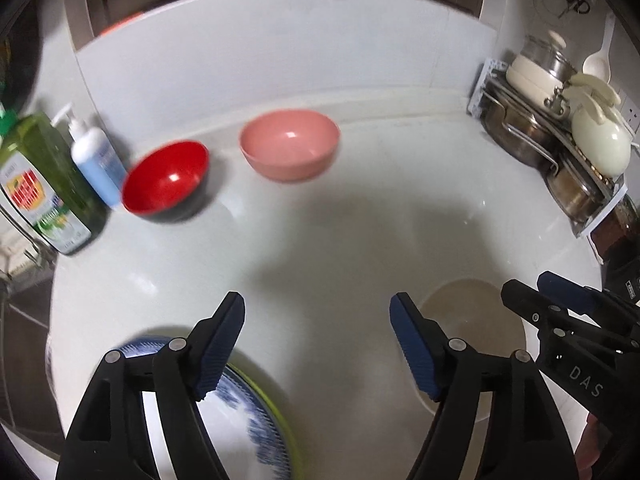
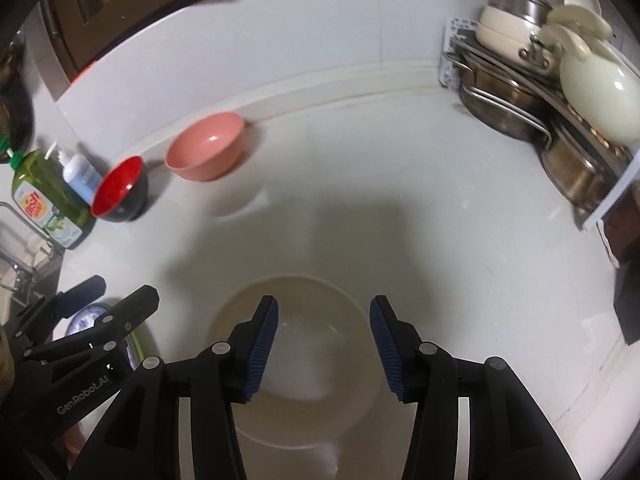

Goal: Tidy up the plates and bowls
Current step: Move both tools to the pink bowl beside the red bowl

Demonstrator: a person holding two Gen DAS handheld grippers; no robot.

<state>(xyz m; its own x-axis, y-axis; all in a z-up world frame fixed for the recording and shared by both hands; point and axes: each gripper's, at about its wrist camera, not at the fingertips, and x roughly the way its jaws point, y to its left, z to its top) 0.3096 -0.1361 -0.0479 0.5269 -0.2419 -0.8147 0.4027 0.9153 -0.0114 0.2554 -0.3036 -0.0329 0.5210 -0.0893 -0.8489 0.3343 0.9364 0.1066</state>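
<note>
Hovering wide open and empty: left hand-held gripper [image 1: 318, 312] over blue-patterned plate [image 1: 256, 432], right hand-held gripper [image 2: 324, 314] over beige plate [image 2: 296, 364]. Pink bowl [image 1: 290, 148] and red bowl [image 1: 166, 180] sit upright behind.

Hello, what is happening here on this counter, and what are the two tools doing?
A person is sorting dishes on a white counter with two hand-held tools. The left tool is open above a blue-patterned plate, holding nothing. The right tool is open over a beige plate, also holding nothing. A pink bowl and a red bowl sit farther back, near the soap bottles.
</note>
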